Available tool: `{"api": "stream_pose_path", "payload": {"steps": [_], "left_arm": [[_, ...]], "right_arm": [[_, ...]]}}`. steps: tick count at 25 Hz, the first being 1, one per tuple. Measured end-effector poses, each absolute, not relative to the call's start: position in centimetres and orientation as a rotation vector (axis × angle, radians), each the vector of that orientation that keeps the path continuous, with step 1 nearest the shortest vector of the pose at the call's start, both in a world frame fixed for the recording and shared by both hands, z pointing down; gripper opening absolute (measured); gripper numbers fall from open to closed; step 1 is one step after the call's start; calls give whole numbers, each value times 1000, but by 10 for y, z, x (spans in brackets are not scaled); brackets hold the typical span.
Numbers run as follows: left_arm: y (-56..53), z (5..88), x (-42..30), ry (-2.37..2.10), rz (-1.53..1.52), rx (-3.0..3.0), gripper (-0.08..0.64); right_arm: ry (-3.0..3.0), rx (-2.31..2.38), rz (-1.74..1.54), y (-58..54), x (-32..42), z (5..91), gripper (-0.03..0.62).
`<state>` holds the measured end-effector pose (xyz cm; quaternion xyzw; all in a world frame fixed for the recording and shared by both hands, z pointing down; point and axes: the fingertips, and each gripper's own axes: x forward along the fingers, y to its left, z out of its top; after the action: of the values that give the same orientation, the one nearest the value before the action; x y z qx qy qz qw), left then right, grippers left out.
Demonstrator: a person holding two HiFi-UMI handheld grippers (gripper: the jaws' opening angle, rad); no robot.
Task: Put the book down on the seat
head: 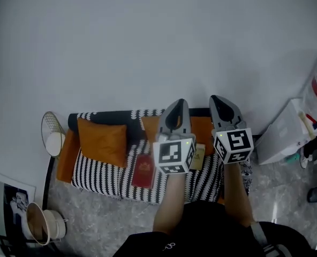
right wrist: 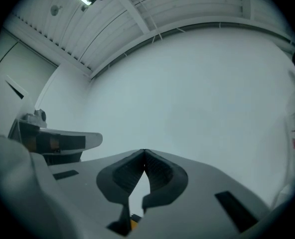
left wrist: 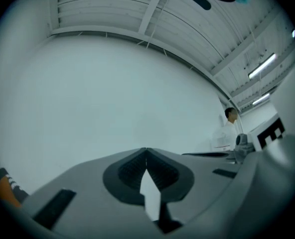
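A red book [head: 144, 171] lies flat on the striped seat [head: 102, 174] of a sofa, below and left of my grippers. My left gripper [head: 179, 105] is raised high over the sofa, shut and empty. Beside it my right gripper [head: 217, 100] is also raised, shut with nothing in it. In the left gripper view the left gripper's tips [left wrist: 146, 151] meet against a bare white wall. The right gripper view shows the right gripper's tips [right wrist: 144, 152] closed, facing the same wall. A small tan book or card [head: 198, 156] lies on the seat between the two grippers.
Orange cushions [head: 102, 140] lean on the sofa back. A wire side table [head: 52, 133] stands at the sofa's left end, a round basket [head: 40, 224] on the floor below it. White boxes and bags [head: 287, 130] stand at the right. A person in white [left wrist: 228, 128] is far off.
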<state>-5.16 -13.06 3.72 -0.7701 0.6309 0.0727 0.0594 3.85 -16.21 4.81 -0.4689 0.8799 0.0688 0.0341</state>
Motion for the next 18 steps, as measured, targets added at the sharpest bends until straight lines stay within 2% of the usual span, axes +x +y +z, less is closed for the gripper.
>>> {"api": "stream_pose_path", "payload": {"steps": [8, 18], "left_arm": [[-135, 44, -31, 1856, 78, -2337, 14], [-130, 43, -24, 1837, 88, -2344, 14]], "right_arm": [[2707, -1438, 227, -154, 46, 48, 11], [2729, -1419, 272, -150, 47, 48, 11]]}}
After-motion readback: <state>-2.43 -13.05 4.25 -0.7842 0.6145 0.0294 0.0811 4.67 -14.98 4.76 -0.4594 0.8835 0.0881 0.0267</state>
